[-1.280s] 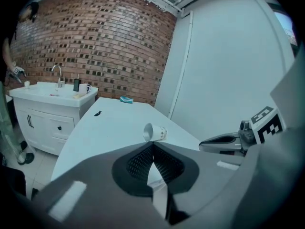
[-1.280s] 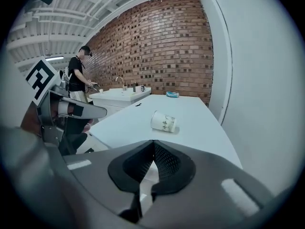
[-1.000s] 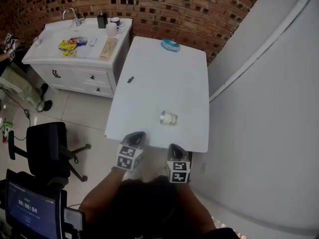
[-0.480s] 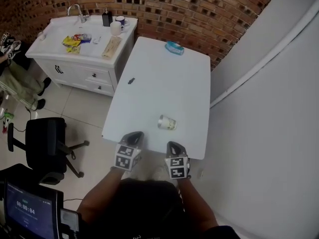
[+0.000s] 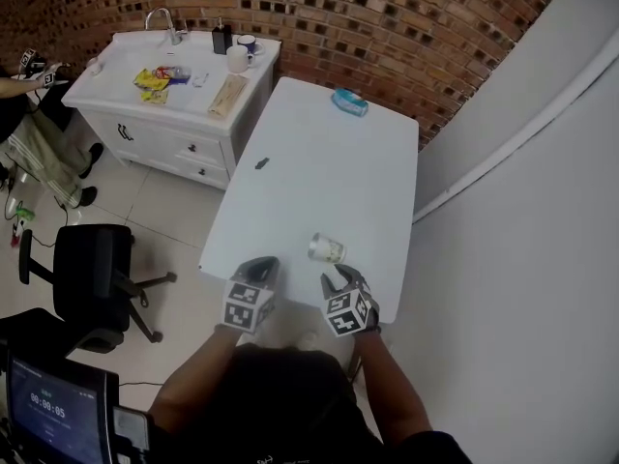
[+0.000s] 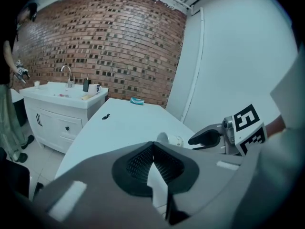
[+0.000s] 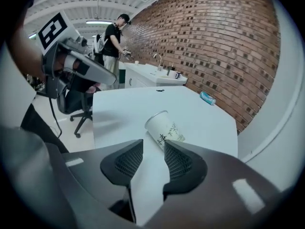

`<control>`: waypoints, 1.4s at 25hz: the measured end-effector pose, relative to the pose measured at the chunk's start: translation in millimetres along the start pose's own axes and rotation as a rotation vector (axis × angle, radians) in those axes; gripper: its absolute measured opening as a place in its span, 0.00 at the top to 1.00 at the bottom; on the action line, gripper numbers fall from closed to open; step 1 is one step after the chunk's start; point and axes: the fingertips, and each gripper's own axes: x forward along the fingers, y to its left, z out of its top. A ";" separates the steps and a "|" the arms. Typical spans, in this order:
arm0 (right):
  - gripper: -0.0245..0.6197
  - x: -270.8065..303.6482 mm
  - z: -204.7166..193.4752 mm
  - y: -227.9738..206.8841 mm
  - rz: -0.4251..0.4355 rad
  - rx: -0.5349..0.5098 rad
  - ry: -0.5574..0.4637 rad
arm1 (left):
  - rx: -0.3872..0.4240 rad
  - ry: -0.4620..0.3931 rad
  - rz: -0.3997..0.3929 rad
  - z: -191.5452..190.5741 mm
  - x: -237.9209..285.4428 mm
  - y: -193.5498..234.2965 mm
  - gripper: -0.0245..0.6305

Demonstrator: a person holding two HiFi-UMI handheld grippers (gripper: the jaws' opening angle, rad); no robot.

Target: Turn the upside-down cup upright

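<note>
Right claw (image 7: 152,145), jaws just opening, empty, near toppled cup (image 7: 163,127).

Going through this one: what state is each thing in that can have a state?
cup: lying on its side on the table, not upright.
left gripper: shut, empty.
right gripper: open, its jaws have just been opening; nothing between them, cup just ahead of the tips.
drawers: closed.
</note>
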 end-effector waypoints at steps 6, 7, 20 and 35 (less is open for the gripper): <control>0.58 8.6 -2.0 -10.4 0.025 -0.203 0.067 | 0.012 -0.023 -0.005 16.8 10.0 -4.2 0.96; 0.56 9.8 -0.6 -12.1 0.027 -0.228 0.073 | 0.012 -0.020 -0.005 16.8 11.7 -4.3 0.96; 0.39 35.6 19.9 -10.9 0.121 -0.497 0.191 | -0.009 -0.001 0.011 13.2 26.5 8.4 0.96; 0.46 56.3 19.9 -11.1 0.148 -0.606 0.409 | -0.039 0.020 0.064 2.6 24.5 30.2 0.96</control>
